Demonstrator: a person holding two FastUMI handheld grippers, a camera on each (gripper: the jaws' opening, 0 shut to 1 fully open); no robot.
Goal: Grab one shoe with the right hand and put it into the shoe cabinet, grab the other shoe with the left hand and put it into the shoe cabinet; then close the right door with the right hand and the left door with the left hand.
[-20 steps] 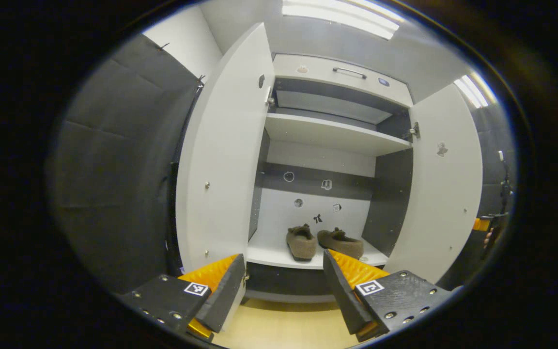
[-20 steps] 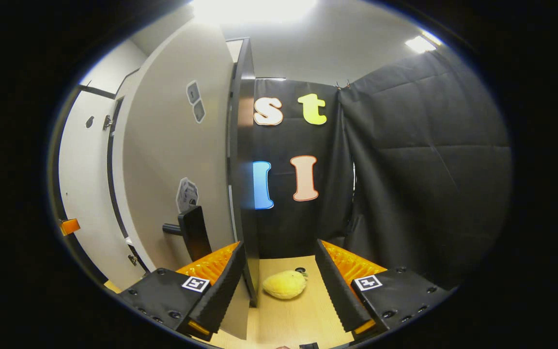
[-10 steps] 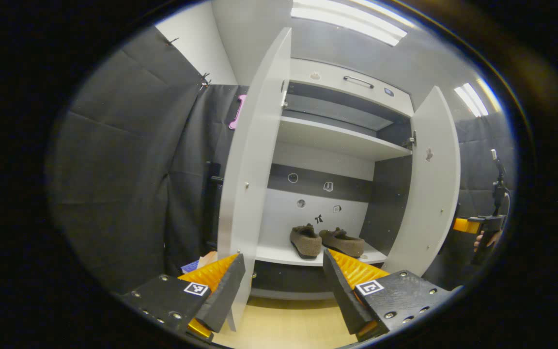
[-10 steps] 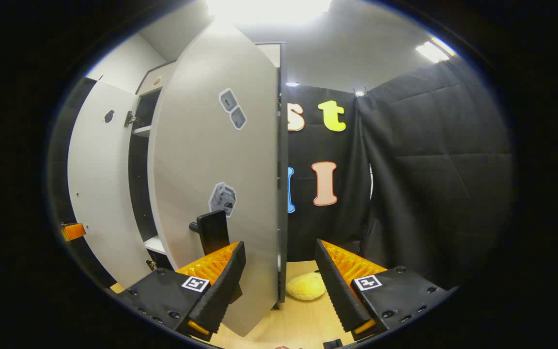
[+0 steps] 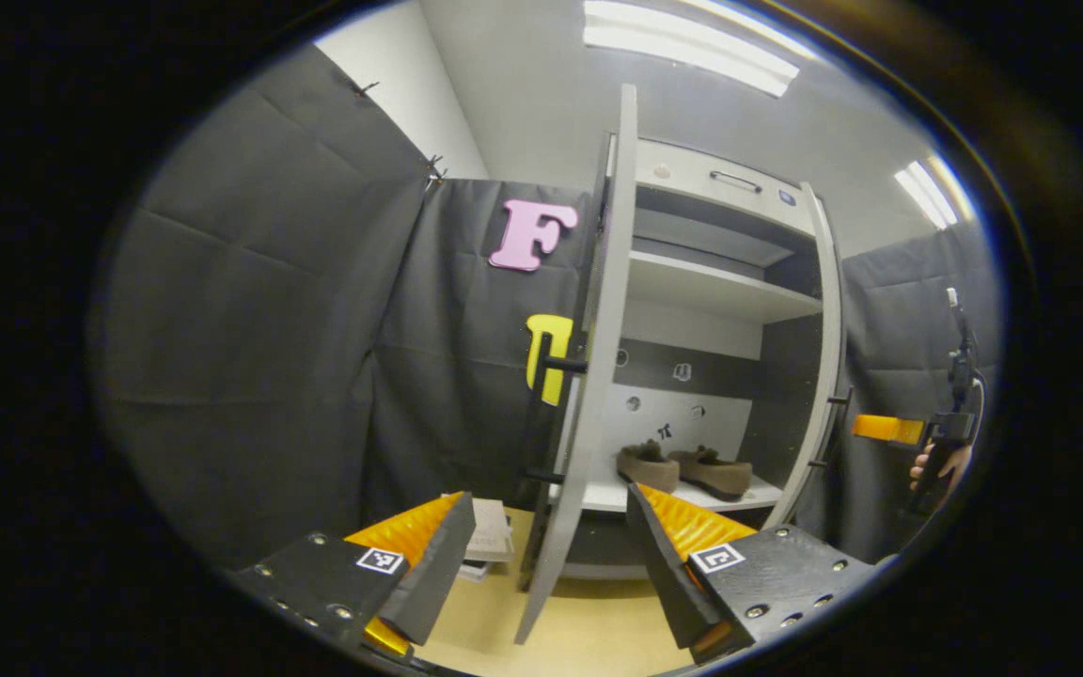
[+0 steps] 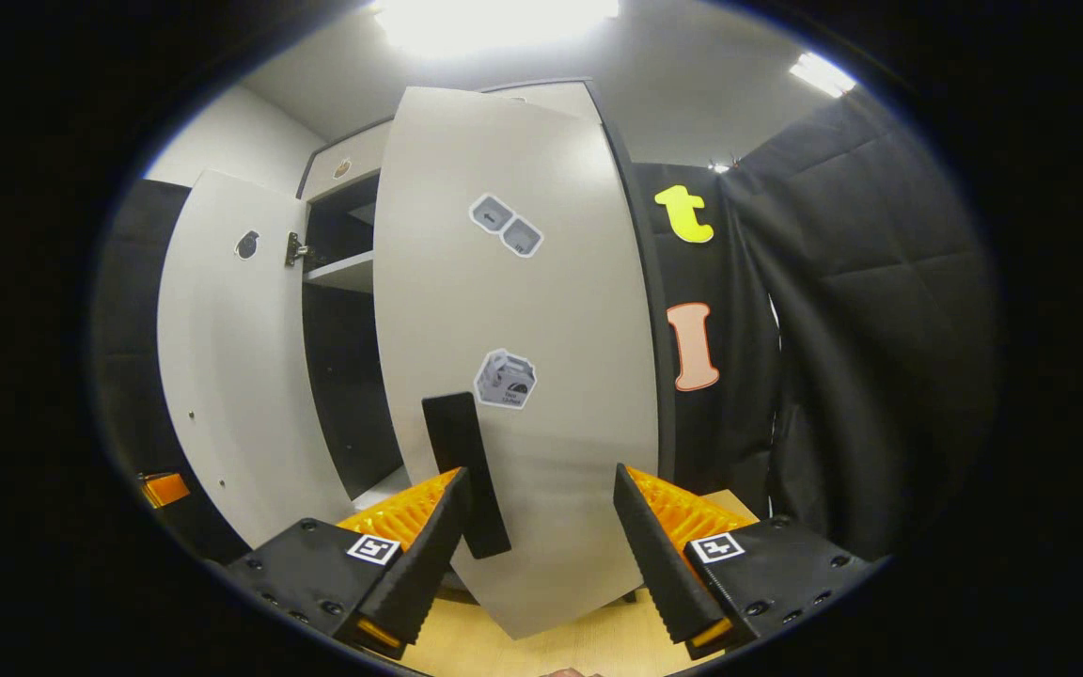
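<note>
Left gripper view: our left gripper (image 5: 541, 555) gapes empty; the left door (image 5: 588, 376), now edge-on between its fingers, has swung inward. Both shoes (image 5: 687, 467) sit shelved beyond.

Right gripper view: right gripper (image 6: 537, 545) open, empty; right door (image 6: 541, 376) now faces us, handle (image 6: 466, 470) beside the left finger. Closing is under way.

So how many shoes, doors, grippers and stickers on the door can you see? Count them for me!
Shoes: 2, one beside the other on the cabinet's bottom shelf
Doors: 2, left door and right door, both part open
Grippers: 2, left gripper and right gripper
Stickers on the right door's outside: 2, one high, one low
Total: 8
</note>
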